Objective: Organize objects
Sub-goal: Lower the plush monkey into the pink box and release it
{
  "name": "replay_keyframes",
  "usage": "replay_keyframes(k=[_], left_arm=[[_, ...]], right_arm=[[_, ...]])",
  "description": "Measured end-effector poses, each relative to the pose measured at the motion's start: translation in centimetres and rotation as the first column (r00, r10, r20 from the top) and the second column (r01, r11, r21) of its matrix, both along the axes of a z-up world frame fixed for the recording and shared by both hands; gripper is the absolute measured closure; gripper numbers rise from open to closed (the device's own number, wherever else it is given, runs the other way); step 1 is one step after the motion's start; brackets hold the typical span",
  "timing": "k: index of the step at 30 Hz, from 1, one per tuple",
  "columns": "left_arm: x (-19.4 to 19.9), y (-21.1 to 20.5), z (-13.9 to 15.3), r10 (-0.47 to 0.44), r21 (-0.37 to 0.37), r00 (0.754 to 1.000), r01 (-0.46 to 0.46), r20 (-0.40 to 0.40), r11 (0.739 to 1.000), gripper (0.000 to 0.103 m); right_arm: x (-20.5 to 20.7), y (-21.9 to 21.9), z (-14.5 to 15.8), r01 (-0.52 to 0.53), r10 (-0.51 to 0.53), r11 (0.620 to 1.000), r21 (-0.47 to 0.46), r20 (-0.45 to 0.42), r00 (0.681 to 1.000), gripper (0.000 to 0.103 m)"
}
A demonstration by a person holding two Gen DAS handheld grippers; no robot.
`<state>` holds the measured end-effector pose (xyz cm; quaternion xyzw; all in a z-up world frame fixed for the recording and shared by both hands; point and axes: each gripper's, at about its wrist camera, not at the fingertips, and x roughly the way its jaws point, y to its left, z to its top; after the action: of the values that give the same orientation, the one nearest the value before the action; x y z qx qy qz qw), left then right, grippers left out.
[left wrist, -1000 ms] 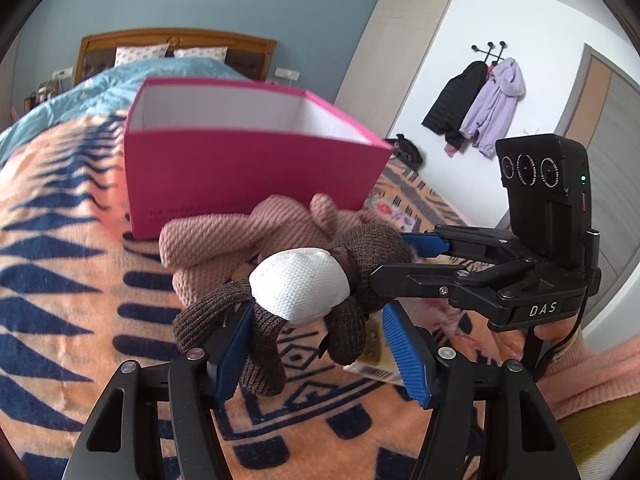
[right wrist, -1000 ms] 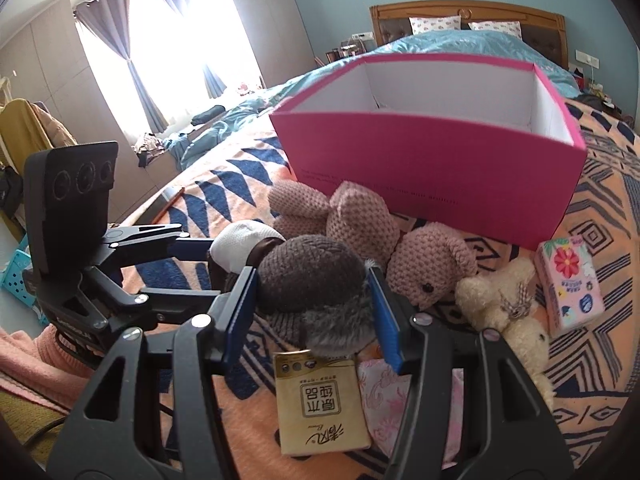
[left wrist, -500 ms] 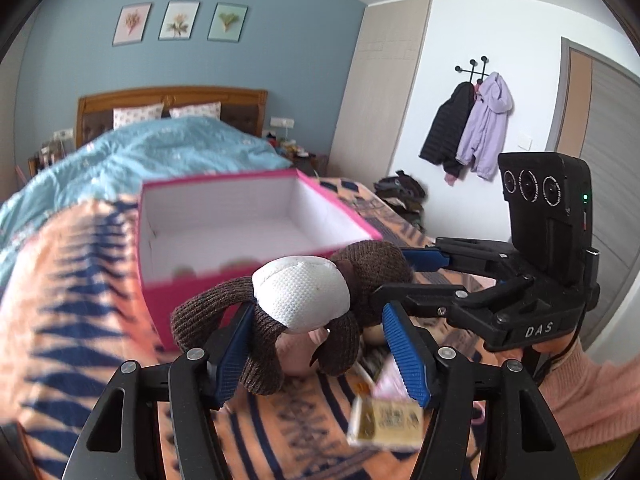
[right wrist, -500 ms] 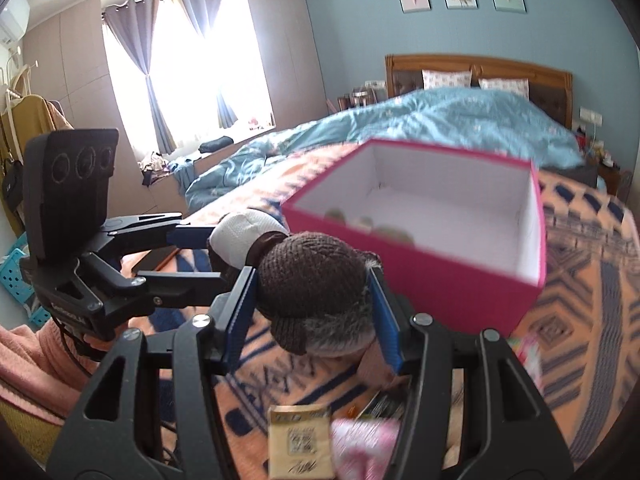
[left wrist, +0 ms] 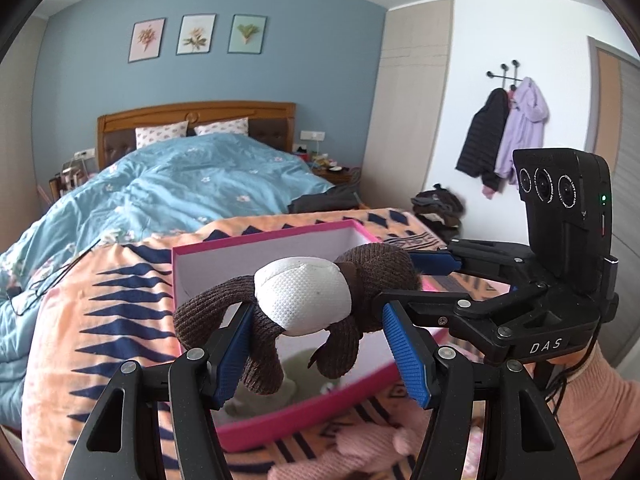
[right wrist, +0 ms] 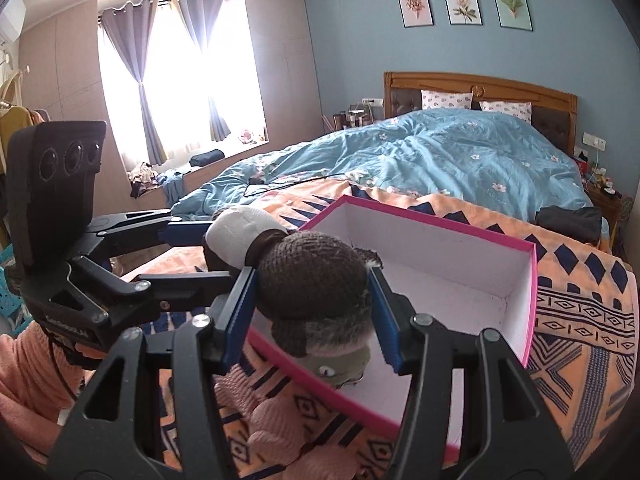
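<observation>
Both grippers hold one brown knitted plush toy with a white belly (left wrist: 304, 300) in the air above the open pink box (left wrist: 304, 420). My left gripper (left wrist: 320, 344) grips its body and legs; the toy sits against the left pad while a gap shows at the right pad. My right gripper (right wrist: 312, 316) is shut on the toy's brown head (right wrist: 312, 284). The pink box with white inside (right wrist: 528, 304) lies on the patterned orange blanket. A greenish plush (left wrist: 260, 396) lies inside it, partly hidden by the toy.
A pink knitted plush (left wrist: 360, 452) lies on the orange blanket (left wrist: 80, 340) in front of the box, also seen in the right wrist view (right wrist: 272, 436). A blue duvet (left wrist: 180, 188) covers the bed behind. Coats (left wrist: 504, 136) hang on the right wall.
Both grippers have lifted the brown plush from the blanket and carried it over the open box. The box now lies below the toy, with its inside in view.
</observation>
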<state>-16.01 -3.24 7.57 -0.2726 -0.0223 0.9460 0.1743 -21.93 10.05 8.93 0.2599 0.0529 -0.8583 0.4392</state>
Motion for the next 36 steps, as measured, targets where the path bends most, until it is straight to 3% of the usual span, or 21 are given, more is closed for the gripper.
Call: replay_keyframes(k=[10,20,26,36], left_arm=[[-6.8,-0.8,-3.6,0.030,-0.001,0.991,-0.030,0.129,1.000,0.038],[-9.1,-0.7,-5.8,0.094,-0.061,0.972,-0.083,0.216,0.995,0.041],[-7.8,-0.9,-5.9,0.122,-0.077,0.975,-0.109,0.184,0.991,0.041],[-2.3,-1.3,-4.1,0.077,-0.011,0.995,-0.076,0.066,0.997,0.034]], right_arm=[[-6.8,-1.5,-3.1,0.031,-0.040,0.996,0.081,0.109,0.993,0.046],[-9.7,-4.0,-5.1,0.080,-0.117,0.972,0.223,0.159,0.980,0.049],[-8.4,-3.2,-4.9,0.068,-0.103,0.977,0.203,0.164,0.981,0.049],[-4.1,-0.4,-3.7,0.055,-0.069,0.994,0.096,0.151,0.986,0.045]])
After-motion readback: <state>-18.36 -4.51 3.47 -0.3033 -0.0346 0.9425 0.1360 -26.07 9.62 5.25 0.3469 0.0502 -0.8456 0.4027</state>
